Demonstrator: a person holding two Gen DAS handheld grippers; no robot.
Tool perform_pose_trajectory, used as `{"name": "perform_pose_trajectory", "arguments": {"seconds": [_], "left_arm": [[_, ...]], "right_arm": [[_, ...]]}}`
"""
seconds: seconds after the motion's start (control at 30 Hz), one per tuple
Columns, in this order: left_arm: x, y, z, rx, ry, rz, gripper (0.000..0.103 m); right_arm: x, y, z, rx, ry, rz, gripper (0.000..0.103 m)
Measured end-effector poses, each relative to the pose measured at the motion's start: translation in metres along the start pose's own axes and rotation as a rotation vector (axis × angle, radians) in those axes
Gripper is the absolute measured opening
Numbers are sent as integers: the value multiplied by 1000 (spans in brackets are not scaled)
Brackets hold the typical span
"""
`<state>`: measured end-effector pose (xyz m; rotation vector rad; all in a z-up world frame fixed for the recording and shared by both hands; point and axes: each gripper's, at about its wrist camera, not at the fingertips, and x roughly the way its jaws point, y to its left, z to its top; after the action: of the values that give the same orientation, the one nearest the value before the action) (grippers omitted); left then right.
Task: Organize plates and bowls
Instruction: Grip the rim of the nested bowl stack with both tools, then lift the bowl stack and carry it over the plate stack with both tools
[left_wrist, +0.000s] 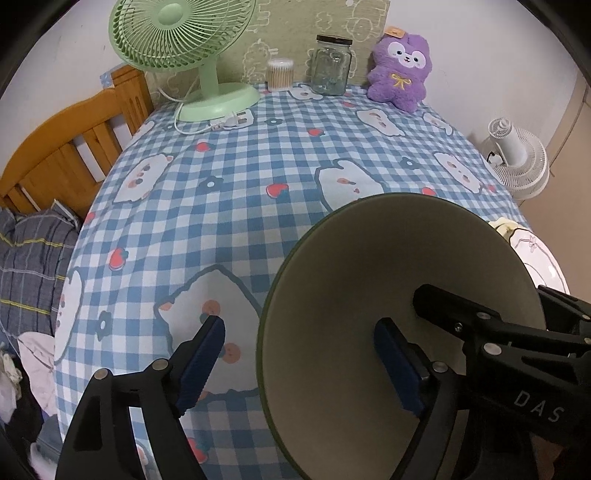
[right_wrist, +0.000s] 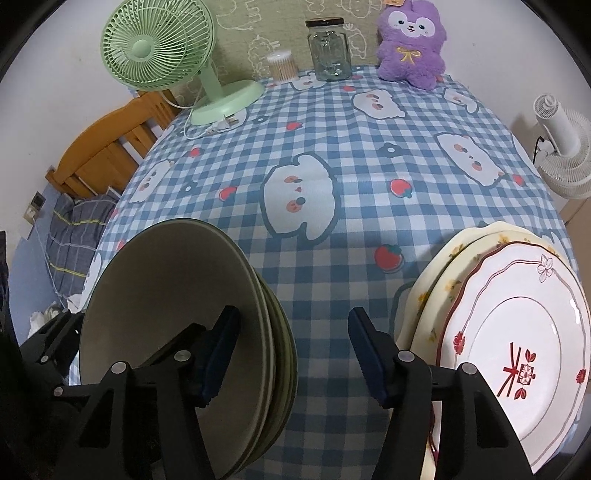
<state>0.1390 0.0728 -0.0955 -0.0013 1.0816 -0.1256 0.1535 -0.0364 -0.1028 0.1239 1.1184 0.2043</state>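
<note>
A stack of olive-green plates (left_wrist: 351, 266) (right_wrist: 166, 280) lies on the blue checked tablecloth (left_wrist: 229, 206) near the front edge. My left gripper (left_wrist: 299, 365) is open astride the stack's left rim, one finger over the top plate and the other over the cloth. My right gripper (right_wrist: 293, 356) is open astride the right rim, its left pad over the top plate and its right pad clear of the rim. A white plate with red flowers (right_wrist: 517, 332) (left_wrist: 543, 258) tops a pile of cream plates (right_wrist: 436, 273) to the right.
Along the back of the table stand a green desk fan (left_wrist: 184, 55) with its cord, a tub of cotton swabs (left_wrist: 279, 74), a glass jar (left_wrist: 330, 66) and a purple plush toy (left_wrist: 400, 70). A wooden bed frame (left_wrist: 74, 147) is left; a white fan (left_wrist: 517, 158) is right.
</note>
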Motion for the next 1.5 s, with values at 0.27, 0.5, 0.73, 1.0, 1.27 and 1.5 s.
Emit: {"name": "perform_pose_trajectory", "arguments": {"seconds": [0.27, 0.5, 0.73, 1.0, 1.27, 1.5], "left_arm": [[-4, -7, -4, 6, 2, 48, 85], [-8, -14, -5, 5, 1, 16, 60], [-8, -14, -4, -10, 9, -5, 56], [-7, -14, -2, -18, 22, -7, 54], [-8, -14, -2, -41, 28, -2, 54], [-10, -14, -2, -57, 35, -5, 54]], "right_arm": [[-4, 4, -5, 6, 3, -32, 59], [-2, 11, -4, -6, 0, -32, 52], [2, 19, -1, -19, 10, -19, 48], [2, 21, 2, -15, 19, -24, 44], [1, 23, 2, -10, 15, -38, 45], [0, 24, 3, -12, 19, -40, 45]]}}
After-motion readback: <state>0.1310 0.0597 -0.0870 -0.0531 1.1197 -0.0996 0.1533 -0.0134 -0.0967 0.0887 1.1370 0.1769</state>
